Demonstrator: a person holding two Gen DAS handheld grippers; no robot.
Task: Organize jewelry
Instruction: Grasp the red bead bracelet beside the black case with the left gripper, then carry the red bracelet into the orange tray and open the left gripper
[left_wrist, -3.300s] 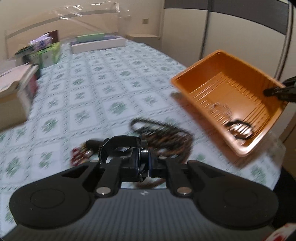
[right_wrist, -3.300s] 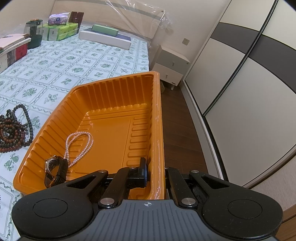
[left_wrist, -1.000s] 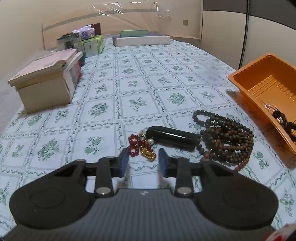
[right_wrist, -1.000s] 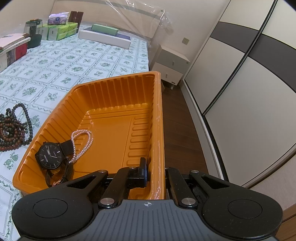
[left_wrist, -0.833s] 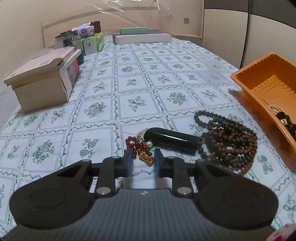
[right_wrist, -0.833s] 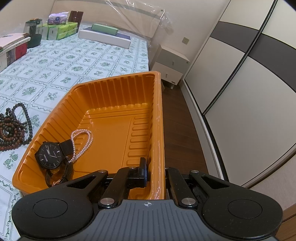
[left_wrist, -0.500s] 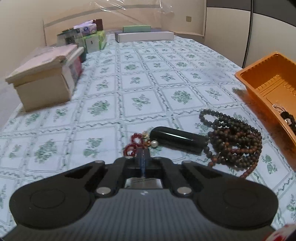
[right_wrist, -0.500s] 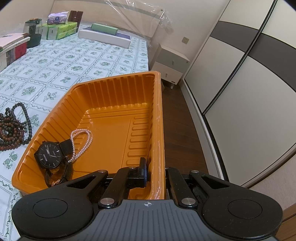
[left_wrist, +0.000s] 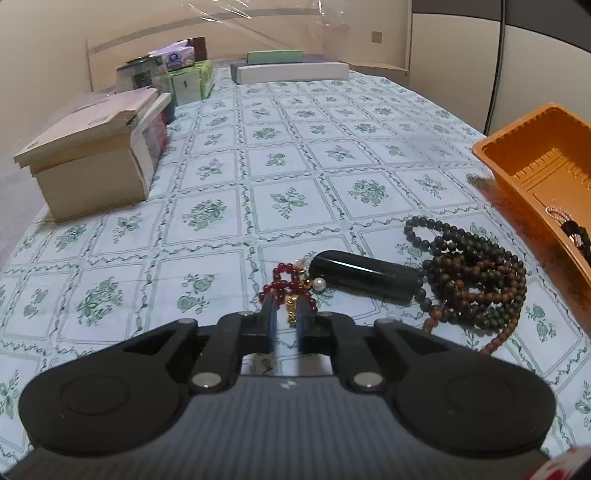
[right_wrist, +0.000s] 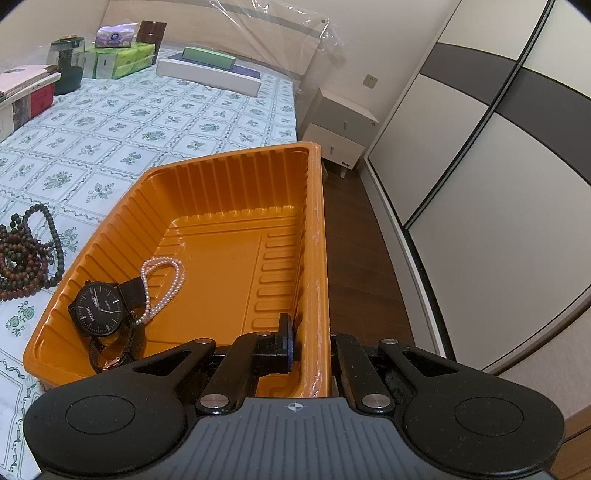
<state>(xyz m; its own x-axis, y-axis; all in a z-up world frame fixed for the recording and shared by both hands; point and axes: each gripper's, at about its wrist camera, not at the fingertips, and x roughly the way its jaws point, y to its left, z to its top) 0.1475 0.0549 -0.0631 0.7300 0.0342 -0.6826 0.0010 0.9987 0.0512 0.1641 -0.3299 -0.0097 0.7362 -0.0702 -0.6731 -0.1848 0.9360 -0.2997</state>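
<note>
A red bead bracelet (left_wrist: 284, 286) with a gold charm (left_wrist: 291, 314) lies on the patterned bedspread beside a black tube case (left_wrist: 364, 275) and a heap of dark wooden beads (left_wrist: 476, 280). My left gripper (left_wrist: 286, 314) rests at the bracelet. Its jaws are opening, a narrow gap apart, with the charm between the tips. My right gripper (right_wrist: 310, 343) is shut on the right wall of the orange tray (right_wrist: 236, 184), one finger inside and the other hidden outside. A black watch (right_wrist: 98, 308) and a pearl bracelet (right_wrist: 166, 284) lie in the tray.
Stacked boxes and books (left_wrist: 92, 158) stand at the left, with tissue packs (left_wrist: 188, 81) and a long white box (left_wrist: 291, 72) at the head of the bed. The tray overhangs the bed's right edge above dark floor; a nightstand (right_wrist: 340, 125) and wardrobe doors (right_wrist: 480, 166) are beyond.
The left gripper carried the watch earlier; the watch now lies in the tray. The left jaws then closed at the red bracelet and have parted slightly. The right gripper has not moved.
</note>
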